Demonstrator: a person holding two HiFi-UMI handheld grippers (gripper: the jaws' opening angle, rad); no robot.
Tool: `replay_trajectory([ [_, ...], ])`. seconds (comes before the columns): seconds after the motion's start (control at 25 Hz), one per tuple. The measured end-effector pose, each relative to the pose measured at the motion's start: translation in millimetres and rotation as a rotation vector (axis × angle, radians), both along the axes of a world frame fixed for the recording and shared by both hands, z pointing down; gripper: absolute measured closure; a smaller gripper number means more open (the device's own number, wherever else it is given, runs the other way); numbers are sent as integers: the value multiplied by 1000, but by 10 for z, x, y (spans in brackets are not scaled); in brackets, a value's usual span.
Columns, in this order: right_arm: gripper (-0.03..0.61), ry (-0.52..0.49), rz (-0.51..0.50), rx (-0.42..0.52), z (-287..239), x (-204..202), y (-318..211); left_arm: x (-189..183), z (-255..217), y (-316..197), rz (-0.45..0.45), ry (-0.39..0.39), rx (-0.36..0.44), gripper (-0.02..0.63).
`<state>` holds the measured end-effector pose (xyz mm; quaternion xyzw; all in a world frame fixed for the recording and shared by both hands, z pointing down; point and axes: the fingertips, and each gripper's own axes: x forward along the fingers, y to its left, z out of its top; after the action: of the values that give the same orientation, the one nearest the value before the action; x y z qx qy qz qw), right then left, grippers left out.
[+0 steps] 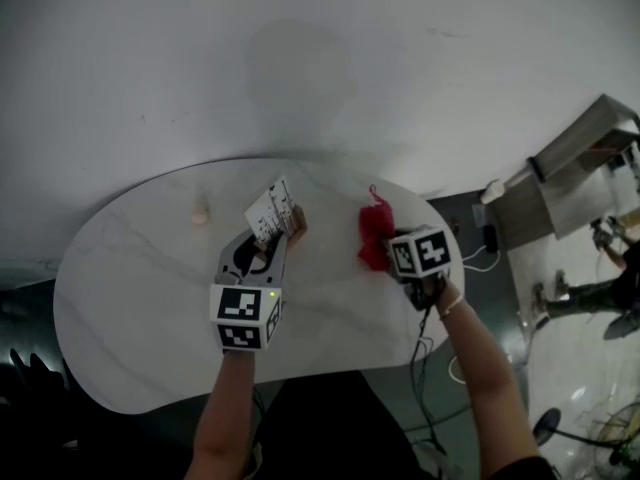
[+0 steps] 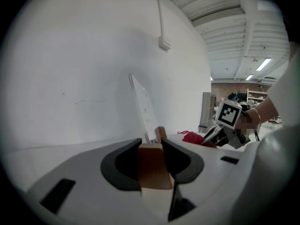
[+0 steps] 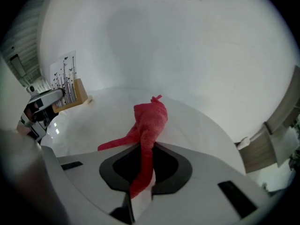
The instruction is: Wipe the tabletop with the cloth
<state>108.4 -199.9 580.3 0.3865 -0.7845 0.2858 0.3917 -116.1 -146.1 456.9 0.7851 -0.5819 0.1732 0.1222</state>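
Note:
A red cloth point(image 1: 375, 233) lies bunched on the right part of the white marble tabletop point(image 1: 140, 288). One strand of it runs back between the jaws of my right gripper point(image 1: 392, 261), which is shut on it. In the right gripper view the red cloth point(image 3: 149, 121) trails out ahead of the right gripper point(image 3: 143, 161) onto the table. My left gripper point(image 1: 272, 248) is shut on the wooden base point(image 2: 151, 165) of a printed card stand point(image 1: 272, 213) near the table's middle. The clear card point(image 2: 143, 109) rises upright above the left gripper point(image 2: 152, 151).
A small peach-coloured object point(image 1: 201, 213) sits on the table, left of the card stand. Beyond the table's right edge are cables and a plug point(image 1: 488, 238) on the floor, a grey cabinet point(image 1: 560, 183) and a person point(image 1: 615, 273). A white wall backs the table.

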Motion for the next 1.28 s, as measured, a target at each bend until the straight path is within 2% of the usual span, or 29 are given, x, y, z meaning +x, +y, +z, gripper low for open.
replay_trajectory([
  [0.24,532,89,183,0,11,1145,8,616,18,-216,126,16,4,486],
  [0.36,532,100,288,-13,20,1655,80,877,58,-298,179,20,-3,486],
  [0.56,532,148,424,-18,14,2340,245,1198,52,-390,241,24,3,486],
  [0.68,532,135,467,16,-130,2549,359,1305,43,-402,258,25,1,486],
  [0.84,532,35,469,100,-543,2353,443,1292,13,-450,261,16,13,486],
  [1.28,532,-275,364,254,-1426,1052,361,952,18,-530,207,-18,17,486],
])
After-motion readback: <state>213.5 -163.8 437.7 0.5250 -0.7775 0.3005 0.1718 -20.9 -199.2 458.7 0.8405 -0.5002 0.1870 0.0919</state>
